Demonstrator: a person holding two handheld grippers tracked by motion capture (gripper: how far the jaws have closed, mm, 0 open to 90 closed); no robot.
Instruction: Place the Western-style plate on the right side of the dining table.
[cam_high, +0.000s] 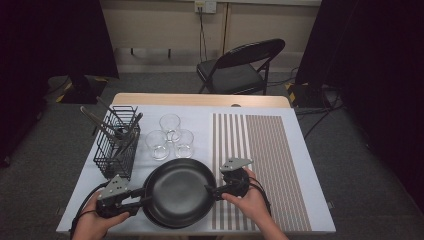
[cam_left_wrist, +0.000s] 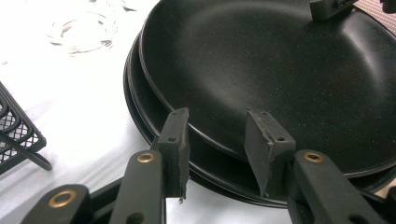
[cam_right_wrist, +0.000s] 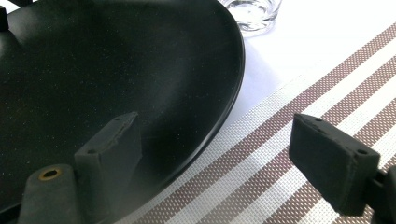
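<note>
While two stacked black pans (cam_high: 177, 192) are kept on the worktop (cam_high: 300, 150) just before the three glasses (cam_high: 170, 136), the left gripper (cam_left_wrist: 219, 140) and right gripper (cam_right_wrist: 224, 149) are spread wide at opposite rims, fingers (cam_left_wrist: 175, 140) grasping nothing. If only one rim is pinched, the upper pan could be tipped and slid into the glasses.
</note>
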